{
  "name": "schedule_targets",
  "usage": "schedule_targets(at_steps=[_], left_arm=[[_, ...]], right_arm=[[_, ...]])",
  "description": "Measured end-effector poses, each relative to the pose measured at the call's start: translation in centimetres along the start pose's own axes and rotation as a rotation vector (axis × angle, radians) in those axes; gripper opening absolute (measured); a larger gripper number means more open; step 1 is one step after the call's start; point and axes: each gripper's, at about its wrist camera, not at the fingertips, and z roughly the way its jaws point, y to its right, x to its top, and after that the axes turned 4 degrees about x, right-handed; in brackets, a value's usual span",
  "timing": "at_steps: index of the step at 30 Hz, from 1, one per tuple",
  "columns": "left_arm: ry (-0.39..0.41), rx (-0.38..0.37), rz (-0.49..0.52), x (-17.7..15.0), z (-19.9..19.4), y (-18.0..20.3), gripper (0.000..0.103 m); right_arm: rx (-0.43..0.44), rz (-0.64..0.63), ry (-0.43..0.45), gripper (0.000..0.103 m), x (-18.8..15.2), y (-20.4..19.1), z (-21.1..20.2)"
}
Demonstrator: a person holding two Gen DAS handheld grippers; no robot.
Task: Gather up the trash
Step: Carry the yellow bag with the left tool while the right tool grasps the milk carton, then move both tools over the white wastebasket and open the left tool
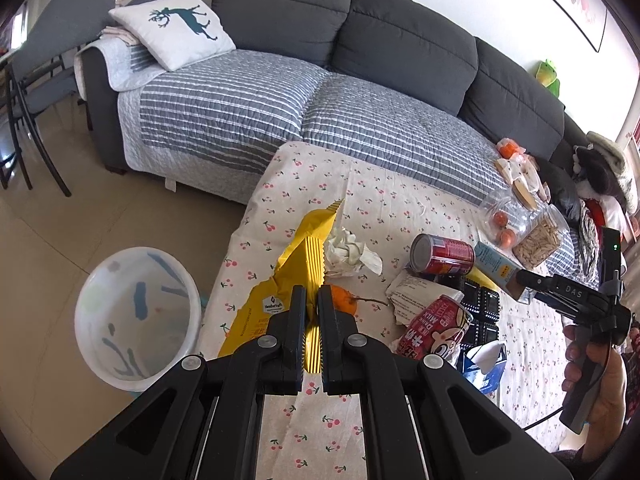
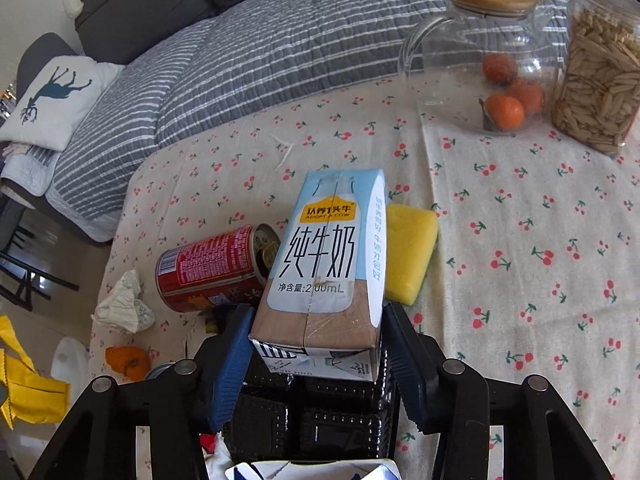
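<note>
So the left gripper pinches the yellow bag, the right gripper clamps the milk carton; lift the bag clear before swinging to the bin.

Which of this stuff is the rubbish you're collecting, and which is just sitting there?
Rubbish:
yellow bag in left gripper
milk carton in right gripper
red can
tissue
bin, for the rubbish

Just sitting there:
glass jar
sponge
pillow

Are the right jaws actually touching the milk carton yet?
Touching. In the right wrist view, the right gripper has both jaws pressed against the milk carton at its lower end, holding it above the black tray.
</note>
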Motion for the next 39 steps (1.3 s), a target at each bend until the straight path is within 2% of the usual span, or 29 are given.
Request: schedule_targets(at_steps=[12,21,26,30,39], left_arm=[[0.034,0.007,-0.039,0.3,-1.5,-2.1,0.006],[0.068,0.017,-0.102,-0.2,-3.8,-6.7,0.006],[0.091,0.044,-0.152,-0.7,-5.1,-10.5,0.006],[0.115,0.104,-0.170,-1.2,-5.8,-13.7,0.006],[0.100,0.158,-0.251,-2.3,-5.2,-20.3,0.006]], right_arm=[[0.062,-0.063,0.054,0.056,-1.5,-0.9,-5.1],[0.119,-0.126,0.080,0.056,-2.9,-4.9,-6.3],[0.156,-0.180,0.071,0.056,-3.9,-8.2,-5.5],[0.178,-0.234,0.049,0.056,-4.8,-10.9,-4.1],[0.215,-0.340,-0.033,0.056,-7.2,-15.8,0.4]])
